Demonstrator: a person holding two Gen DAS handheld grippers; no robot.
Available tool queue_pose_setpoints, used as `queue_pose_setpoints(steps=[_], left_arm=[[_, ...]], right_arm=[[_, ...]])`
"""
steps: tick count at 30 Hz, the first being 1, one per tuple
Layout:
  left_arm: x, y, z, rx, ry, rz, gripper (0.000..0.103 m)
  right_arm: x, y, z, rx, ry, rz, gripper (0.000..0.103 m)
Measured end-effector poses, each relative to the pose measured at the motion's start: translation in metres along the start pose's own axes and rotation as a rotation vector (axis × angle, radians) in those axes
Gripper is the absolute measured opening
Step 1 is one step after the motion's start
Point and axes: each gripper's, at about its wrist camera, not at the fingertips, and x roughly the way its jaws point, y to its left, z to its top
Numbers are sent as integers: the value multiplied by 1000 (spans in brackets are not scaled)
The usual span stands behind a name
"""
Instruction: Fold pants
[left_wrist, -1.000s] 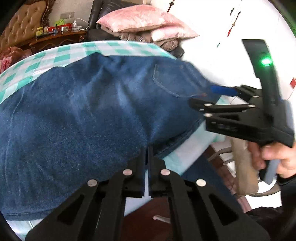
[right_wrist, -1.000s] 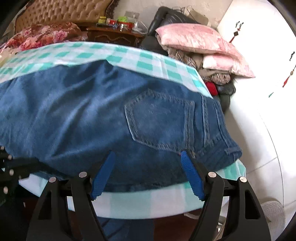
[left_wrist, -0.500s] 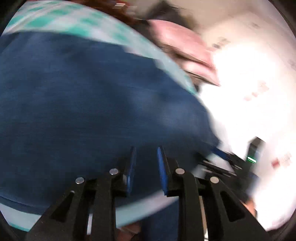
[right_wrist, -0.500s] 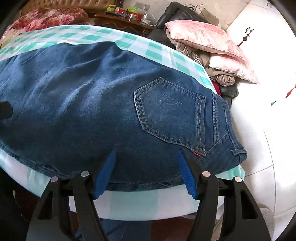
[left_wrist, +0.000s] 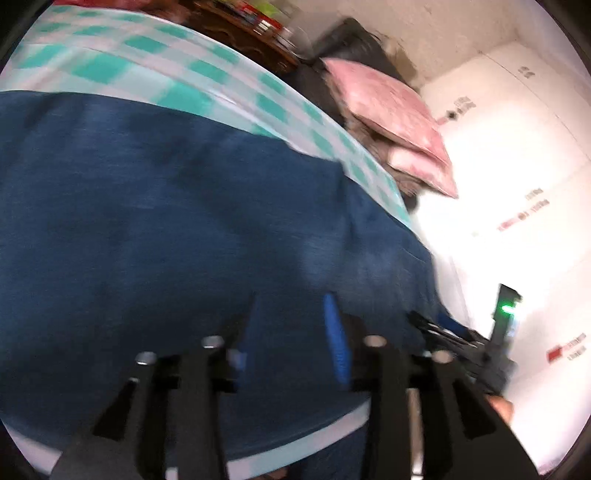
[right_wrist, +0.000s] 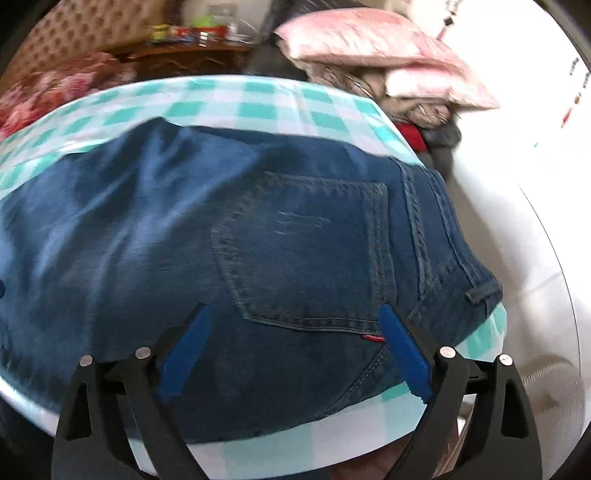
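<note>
Left wrist view: the left gripper (left_wrist: 291, 332) was clamped shut a second ago; its jaws are now opening, at a middling gap, with nothing pinched between them. It hangs over the near edge of the jeans (left_wrist: 184, 240), which lie flat on the checked tablecloth (left_wrist: 177, 92). The view has swung along the cloth and is blurred. The right gripper (left_wrist: 454, 332) shows at the far right, beside the waist end.

Right wrist view: the right gripper (right_wrist: 291, 354) has gone from fairly wide to nearly full spread and is opening further, empty, above the back pocket (right_wrist: 303, 251). The jeans reach the table's right edge (waistband there).

Judgement: both claws have let go; the fold just laid appears finished, and a fresh grasp comes next.
</note>
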Motion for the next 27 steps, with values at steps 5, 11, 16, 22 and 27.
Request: queue_pose_setpoints(steps=[5, 11, 16, 22, 27], left_arm=[[37, -20, 8, 21, 65, -45, 70], [45, -22, 11, 79, 75, -53, 80], [42, -20, 21, 112, 89, -33, 80], [39, -1, 57, 127, 81, 30, 50], [23, 51, 84, 44, 41, 69, 27]], right_arm=[[11, -7, -14, 27, 12, -25, 91], [7, -4, -21, -1, -16, -49, 91], [7, -10, -16, -23, -1, -1, 91], [-8, -21, 3, 8, -92, -5, 91], [21, -29, 1, -9, -10, -56, 91]])
